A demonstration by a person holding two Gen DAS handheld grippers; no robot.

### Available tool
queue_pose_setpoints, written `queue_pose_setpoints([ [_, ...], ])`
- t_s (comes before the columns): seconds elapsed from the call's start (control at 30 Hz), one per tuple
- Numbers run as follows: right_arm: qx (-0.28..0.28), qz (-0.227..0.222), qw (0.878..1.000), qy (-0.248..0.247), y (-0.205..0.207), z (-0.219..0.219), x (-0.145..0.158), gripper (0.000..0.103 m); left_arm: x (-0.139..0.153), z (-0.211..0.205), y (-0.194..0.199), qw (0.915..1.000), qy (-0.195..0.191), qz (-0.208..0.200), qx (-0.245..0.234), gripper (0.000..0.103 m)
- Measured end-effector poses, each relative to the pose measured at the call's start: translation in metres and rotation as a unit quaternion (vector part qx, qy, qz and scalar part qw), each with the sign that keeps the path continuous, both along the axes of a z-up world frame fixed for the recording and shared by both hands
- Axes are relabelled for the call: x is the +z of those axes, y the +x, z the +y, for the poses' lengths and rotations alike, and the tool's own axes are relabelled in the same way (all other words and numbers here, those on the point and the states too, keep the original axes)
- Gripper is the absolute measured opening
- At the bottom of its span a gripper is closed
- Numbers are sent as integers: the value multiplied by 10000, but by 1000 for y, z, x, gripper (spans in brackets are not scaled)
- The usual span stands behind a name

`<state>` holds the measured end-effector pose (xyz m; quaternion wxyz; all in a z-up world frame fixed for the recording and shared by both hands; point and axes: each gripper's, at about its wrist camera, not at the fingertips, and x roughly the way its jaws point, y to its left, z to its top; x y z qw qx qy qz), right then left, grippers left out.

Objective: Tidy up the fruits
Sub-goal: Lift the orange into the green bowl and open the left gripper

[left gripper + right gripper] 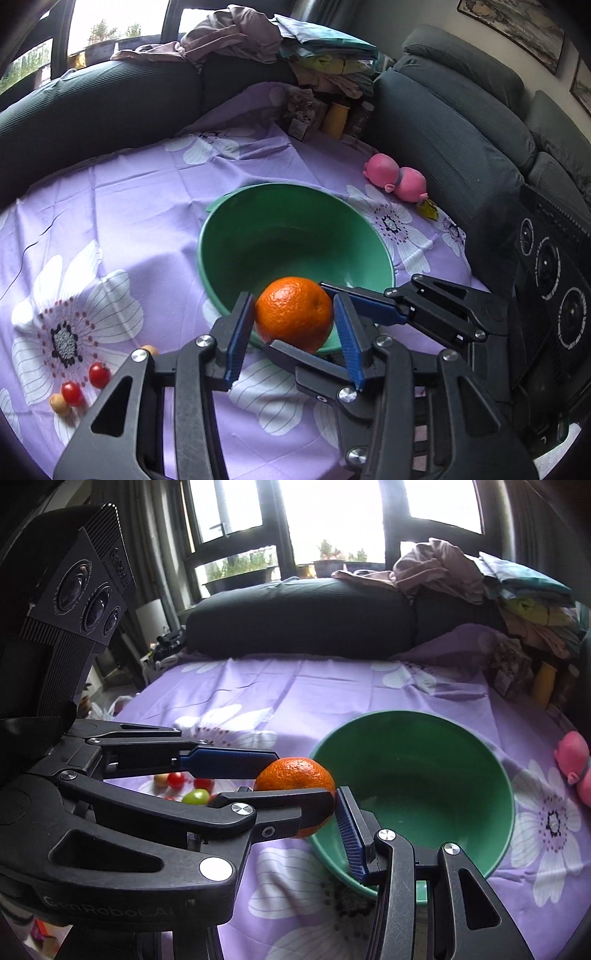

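Orange (291, 312) sits between the blue pads of your left tool (293, 297), which is closed on its two sides and holds it just above the near rim of the green bowl (236, 236).

Off to the left of that tool and a little behind its tips, a few cherry tomatoes (99, 374) and small pale fruits lie on the purple floral cloth (140, 206).

Your right tool (297, 315) comes in from the right side of the left one and crosses it. One of its fingers lies under the orange and the other against the far right side. Its jaws are spread to about the orange's width, but you cannot tell whether they actually press on it.

Ahead of both tools the bowl stands upright on the cloth. Further ahead and to the right, a pink toy (397, 181) lies near the cloth's edge.
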<state>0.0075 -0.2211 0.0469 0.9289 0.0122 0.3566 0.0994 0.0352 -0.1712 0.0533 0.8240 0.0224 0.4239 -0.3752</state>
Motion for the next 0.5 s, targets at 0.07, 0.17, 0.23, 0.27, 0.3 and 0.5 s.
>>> queue_pose_setpoints([
  [0.07, -135, 59, 9999, 8, 3, -10, -3, 48, -5, -11, 6, 9999, -9, 89, -104, 45],
  [0.17, -283, 168, 9994, 57, 8, -22, -11, 48, -14, -25, 13, 9996, 22, 215, -191, 45],
  [0.23, -332, 281, 9990, 80, 12, -28, -18, 48, -21, -31, 17, 9992, 93, 312, -214, 45],
  [0.27, -350, 344, 9988, 84, 13, -30, -22, 48, -25, -33, 18, 9990, 129, 361, -209, 45],
  [0.3, -363, 419, 9984, 92, 14, -31, -25, 48, -28, -35, 20, 9988, 167, 415, -200, 45],
  [0.5, -425, 584, 9974, 61, 17, -30, -34, 48, -36, -32, 25, 9985, 150, 535, 11, 71],
])
